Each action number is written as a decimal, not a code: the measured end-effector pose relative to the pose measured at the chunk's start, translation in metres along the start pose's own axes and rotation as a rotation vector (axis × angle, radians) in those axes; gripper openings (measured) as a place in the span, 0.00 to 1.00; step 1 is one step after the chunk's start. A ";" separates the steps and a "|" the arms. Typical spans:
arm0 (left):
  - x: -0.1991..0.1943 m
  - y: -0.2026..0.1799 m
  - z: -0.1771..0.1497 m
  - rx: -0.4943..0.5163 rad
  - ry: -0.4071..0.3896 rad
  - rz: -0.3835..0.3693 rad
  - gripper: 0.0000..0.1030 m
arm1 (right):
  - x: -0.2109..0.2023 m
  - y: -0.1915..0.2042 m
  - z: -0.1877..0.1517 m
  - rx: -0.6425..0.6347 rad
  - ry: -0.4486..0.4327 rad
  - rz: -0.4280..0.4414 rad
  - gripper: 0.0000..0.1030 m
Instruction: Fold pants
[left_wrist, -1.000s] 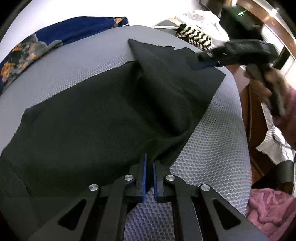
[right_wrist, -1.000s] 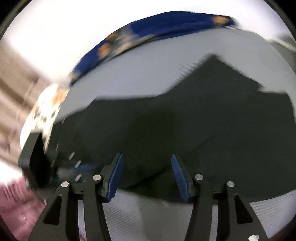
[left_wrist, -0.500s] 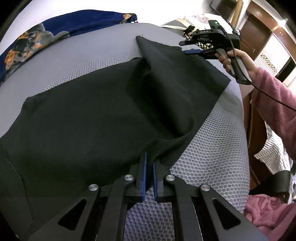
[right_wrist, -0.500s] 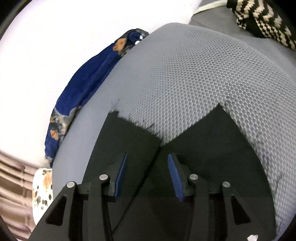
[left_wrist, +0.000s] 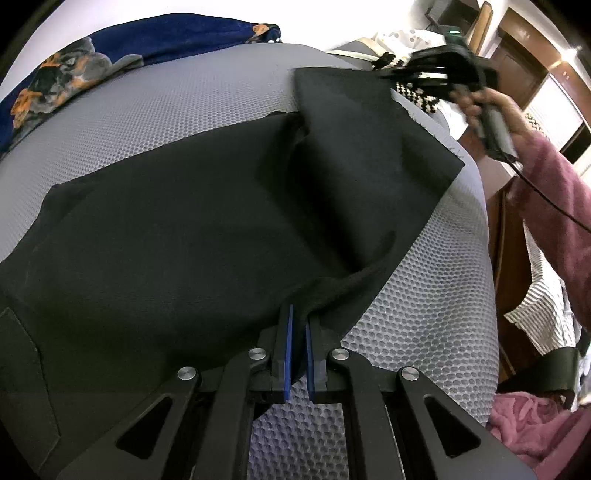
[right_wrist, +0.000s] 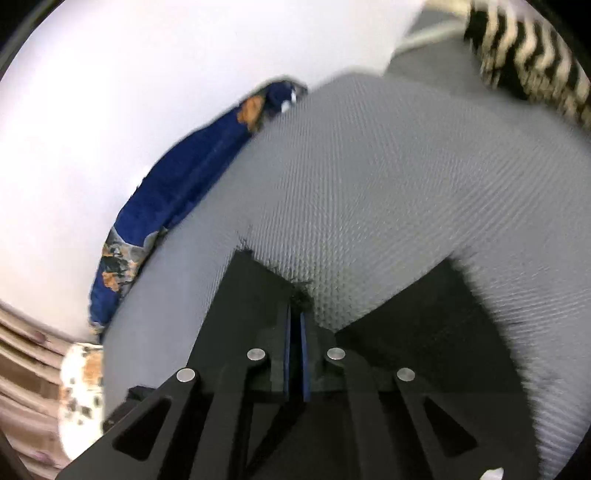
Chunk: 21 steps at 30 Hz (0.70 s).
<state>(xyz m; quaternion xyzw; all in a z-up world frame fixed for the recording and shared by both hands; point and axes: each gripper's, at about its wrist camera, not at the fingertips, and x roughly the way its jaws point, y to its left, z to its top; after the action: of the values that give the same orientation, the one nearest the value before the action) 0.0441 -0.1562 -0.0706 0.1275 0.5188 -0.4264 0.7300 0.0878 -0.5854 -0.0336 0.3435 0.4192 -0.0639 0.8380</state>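
Black pants (left_wrist: 192, 229) lie spread over a grey mesh bed surface (left_wrist: 177, 107). My left gripper (left_wrist: 298, 314) is shut on the near edge of the pants, which bunches into a fold at the blue pads. My right gripper (right_wrist: 295, 314) is shut on a frayed hem corner of the pants (right_wrist: 255, 295). In the left wrist view the right gripper (left_wrist: 391, 75) sits at the far right corner of the cloth, held by a hand in a pink sleeve.
A blue floral cloth (left_wrist: 92, 55) lies along the far edge by the white wall. A black-and-white zigzag cloth (right_wrist: 528, 48) lies past the far end. Wooden furniture (left_wrist: 517, 74), a striped cloth (left_wrist: 543, 306) and a pink blanket (left_wrist: 524, 421) are to the right.
My right gripper has closed from open onto the hem corner of the pants. My left gripper has kept its hold and barely moved.
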 end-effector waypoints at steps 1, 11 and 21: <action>0.000 0.001 0.000 -0.002 0.000 -0.003 0.06 | -0.014 -0.002 -0.002 -0.010 -0.023 -0.022 0.04; 0.000 0.002 -0.002 0.022 0.004 -0.010 0.06 | -0.090 -0.099 -0.073 0.145 -0.067 -0.231 0.01; 0.000 0.002 0.000 0.021 0.011 -0.003 0.07 | -0.064 -0.099 -0.093 0.259 0.008 0.001 0.40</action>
<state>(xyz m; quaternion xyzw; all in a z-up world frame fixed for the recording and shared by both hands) 0.0457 -0.1554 -0.0711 0.1367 0.5185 -0.4321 0.7251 -0.0538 -0.6137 -0.0759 0.4492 0.4106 -0.1156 0.7850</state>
